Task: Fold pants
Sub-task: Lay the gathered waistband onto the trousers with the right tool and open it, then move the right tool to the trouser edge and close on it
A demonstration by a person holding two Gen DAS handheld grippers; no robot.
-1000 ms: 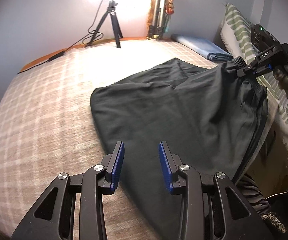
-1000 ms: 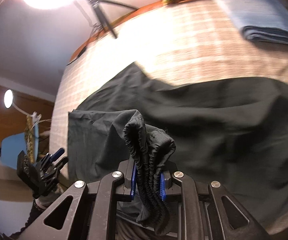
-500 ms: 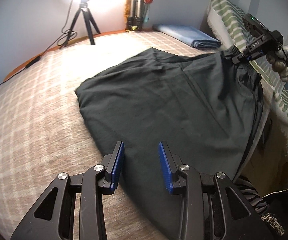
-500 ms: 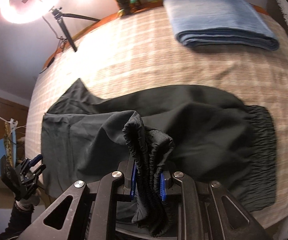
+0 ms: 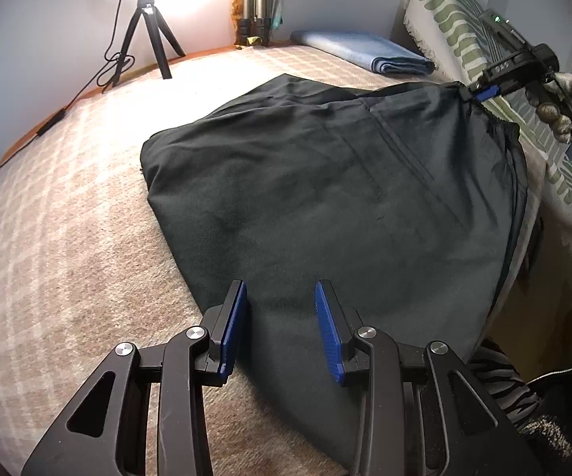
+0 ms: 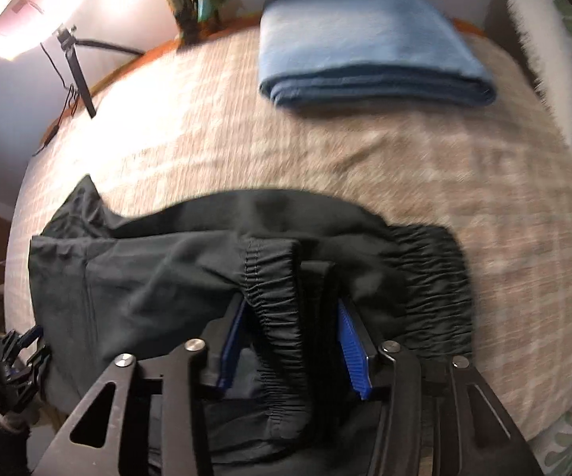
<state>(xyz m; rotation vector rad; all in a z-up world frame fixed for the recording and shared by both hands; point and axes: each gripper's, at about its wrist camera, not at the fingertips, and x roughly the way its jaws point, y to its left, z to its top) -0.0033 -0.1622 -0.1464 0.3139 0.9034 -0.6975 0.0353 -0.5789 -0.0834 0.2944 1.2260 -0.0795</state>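
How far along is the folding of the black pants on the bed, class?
Done: the pants lie doubled lengthwise on the bed, the waistband brought over. In hand: the right gripper has just been opening, with the waistband loose between its pads; the left gripper hovers open above the fabric, holding nothing. Left: fold the length across into a compact stack.

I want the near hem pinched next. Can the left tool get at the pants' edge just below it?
Probably yes: the left tool hovers open over the pants, nothing between its fingers, and the bedspread alongside is bare.
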